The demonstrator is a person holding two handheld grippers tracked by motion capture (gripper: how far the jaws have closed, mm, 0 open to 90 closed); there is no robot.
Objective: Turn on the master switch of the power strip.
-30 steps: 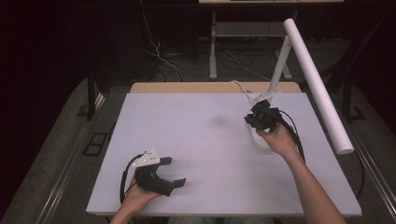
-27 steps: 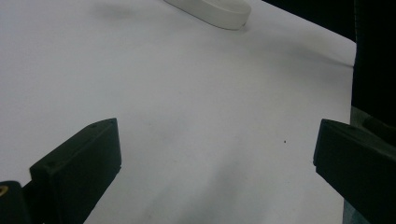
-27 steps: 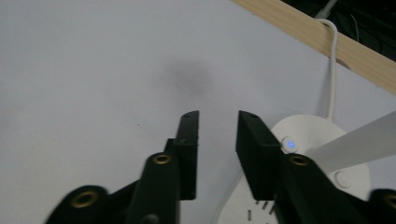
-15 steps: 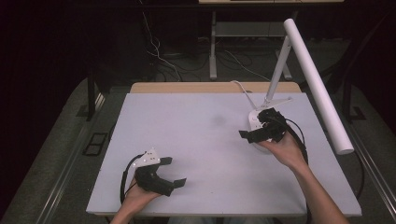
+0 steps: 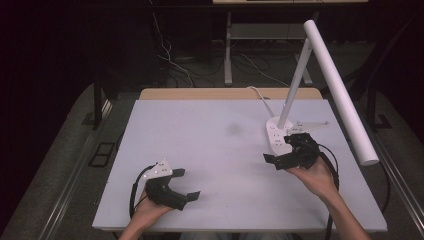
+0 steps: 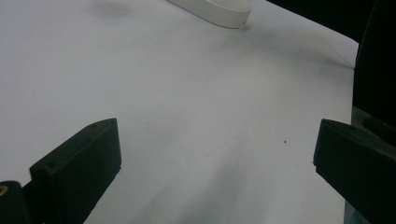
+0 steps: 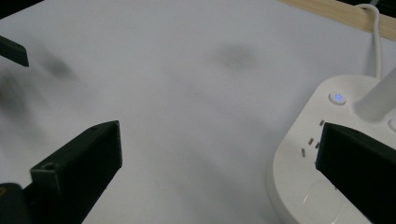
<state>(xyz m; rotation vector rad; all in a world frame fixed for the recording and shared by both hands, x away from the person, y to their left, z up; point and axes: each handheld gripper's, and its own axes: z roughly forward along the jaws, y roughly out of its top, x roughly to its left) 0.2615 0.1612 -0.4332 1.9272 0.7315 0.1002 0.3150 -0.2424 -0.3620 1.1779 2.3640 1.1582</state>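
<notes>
- At the right of the bench (image 5: 210, 150), the white desk lamp (image 5: 295, 95) stood upright, its base (image 7: 322, 158) lit with a blue button (image 7: 337, 98).
- Right gripper (image 5: 287, 152) sat just beside the base, jaws having just opened, nothing between them.
- Left gripper (image 5: 182, 187) rested near-left, jaws spread and bare.
- Judged step: letting go of the lamp; next called for drawing clear.
</notes>
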